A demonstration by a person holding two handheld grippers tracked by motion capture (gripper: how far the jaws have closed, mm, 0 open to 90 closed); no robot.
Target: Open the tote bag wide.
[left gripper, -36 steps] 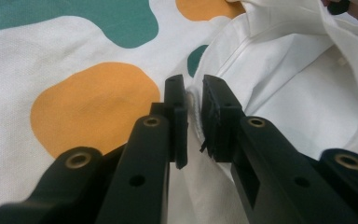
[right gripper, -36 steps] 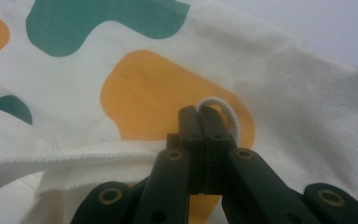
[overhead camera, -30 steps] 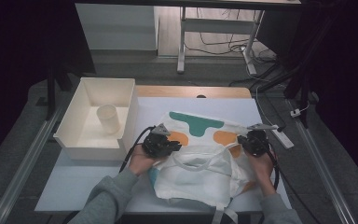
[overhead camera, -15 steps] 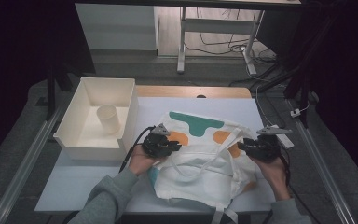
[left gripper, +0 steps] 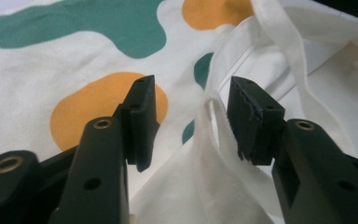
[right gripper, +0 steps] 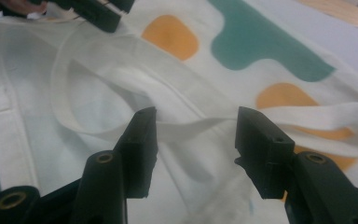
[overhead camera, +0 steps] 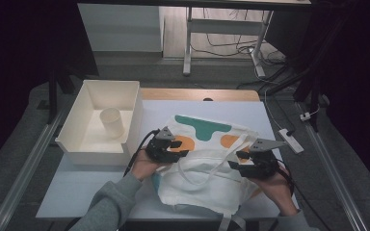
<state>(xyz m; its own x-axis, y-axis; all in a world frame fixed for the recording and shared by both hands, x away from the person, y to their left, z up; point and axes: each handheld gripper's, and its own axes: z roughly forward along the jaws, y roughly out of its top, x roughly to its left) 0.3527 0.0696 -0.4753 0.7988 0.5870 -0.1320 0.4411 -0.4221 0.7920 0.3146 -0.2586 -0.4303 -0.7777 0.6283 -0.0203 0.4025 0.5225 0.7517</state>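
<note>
High view: a cream canvas tote bag (overhead camera: 207, 163) printed with teal and orange blobs is seen lying flat on the white table (overhead camera: 77, 192), partly folded over itself, its plain inner side turned up towards the person. No brand, label or readable writing can be made out on the bag in any of the views. The printed face is shown at the far part of the bag, where a large teal shape is flanked by two orange patches. A long cream strap (overhead camera: 192, 171) is looped loosely across the folded part.

The left gripper (overhead camera: 176, 147) is held at the left edge of the bag, its jaws over an orange patch. In the left gripper view its jaws are spread and have just been opening; a raised fold of cream fabric (left gripper: 209, 140) stands between them, lying against the right-hand pad, and is not pinched.

The right gripper (overhead camera: 238, 161) is held above the right part of the bag, near the second orange patch. In the right gripper view its jaws are likewise spread and have just been opening; the strap (right gripper: 186, 128) is seen running across the gap behind the pads, gripped by neither.

Left of the bag, a white rectangular bin (overhead camera: 77, 139) is set on the table, and a pale cup (overhead camera: 112, 122) is standing upright inside it.
</note>
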